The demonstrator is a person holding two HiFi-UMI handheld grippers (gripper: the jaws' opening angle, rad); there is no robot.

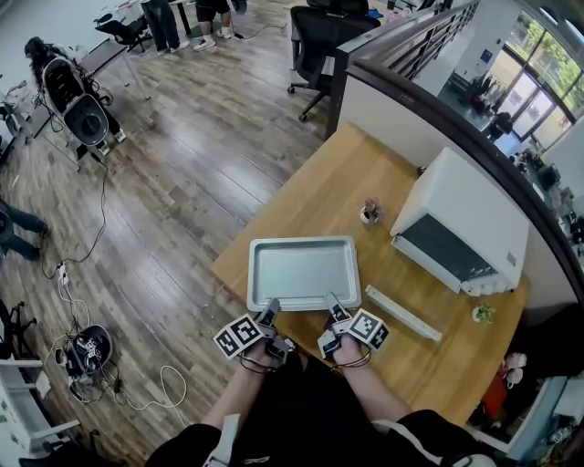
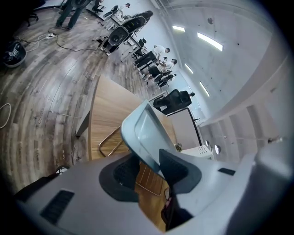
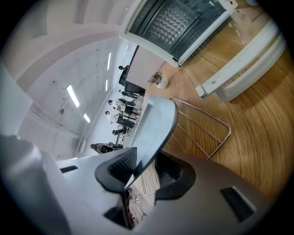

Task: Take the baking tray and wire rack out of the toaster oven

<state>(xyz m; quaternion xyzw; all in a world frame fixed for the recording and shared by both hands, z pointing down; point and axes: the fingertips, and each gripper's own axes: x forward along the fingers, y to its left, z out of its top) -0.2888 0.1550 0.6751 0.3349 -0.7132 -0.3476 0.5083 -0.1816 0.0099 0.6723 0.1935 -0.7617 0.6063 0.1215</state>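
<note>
My left tongs [image 1: 271, 311] and right tongs [image 1: 330, 304] clamp the baking tray [image 1: 303, 271] over the wire rack [image 3: 206, 124] at the surface's [image 1: 365, 173] near edge. Both are out; I judge only release remains.

We see a wide wooden floor [image 1: 201, 155] of grey-brown planks, with cables [image 1: 68, 283] trailing across it at the left. A light wooden desk [image 1: 338, 182] stands against a curved white partition [image 1: 401, 96] with a dark top edge. A black office chair [image 1: 319, 36] stands near the desk's far end. Beyond the partition, tall windows [image 1: 538, 55] let in daylight. People [image 1: 182, 23] stand at the far end of the room. In the left gripper view we see strip lights [image 2: 209, 41] glowing on a pale ceiling [image 2: 239, 27].
</note>
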